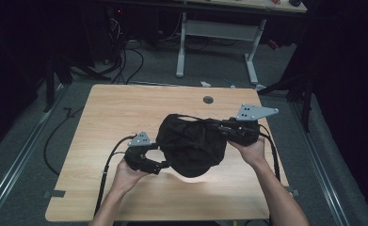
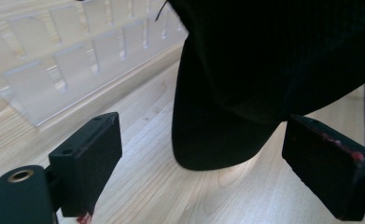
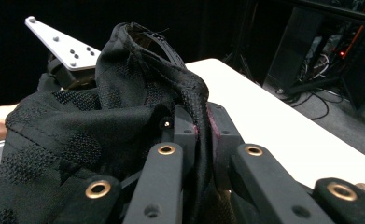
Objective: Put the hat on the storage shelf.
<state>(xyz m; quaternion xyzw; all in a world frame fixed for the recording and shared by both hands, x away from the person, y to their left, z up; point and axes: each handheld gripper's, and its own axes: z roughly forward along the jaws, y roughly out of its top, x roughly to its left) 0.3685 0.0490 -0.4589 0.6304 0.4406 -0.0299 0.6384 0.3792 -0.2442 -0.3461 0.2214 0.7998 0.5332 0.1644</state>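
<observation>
A black mesh fabric item [image 1: 191,146], bunched up, is held just above the middle of the wooden table [image 1: 120,113]. My right gripper [image 1: 224,128] is shut on its stitched rim [image 3: 196,100], which runs up between the two jaws of the right gripper [image 3: 201,126]. My left gripper [image 1: 165,165] sits at the fabric's lower left edge. Its jaws stand wide apart in the left gripper view [image 2: 203,163], with a hanging fold of the fabric [image 2: 227,121] just ahead of them and not gripped. The left gripper's grey plate [image 3: 63,46] shows behind the fabric.
A round cable hole [image 1: 208,100] lies near the table's far edge. Beyond the table stand another desk's white legs [image 1: 252,56] and loose cables [image 1: 125,61] on the floor. Bare wood surrounds the fabric on the left and front.
</observation>
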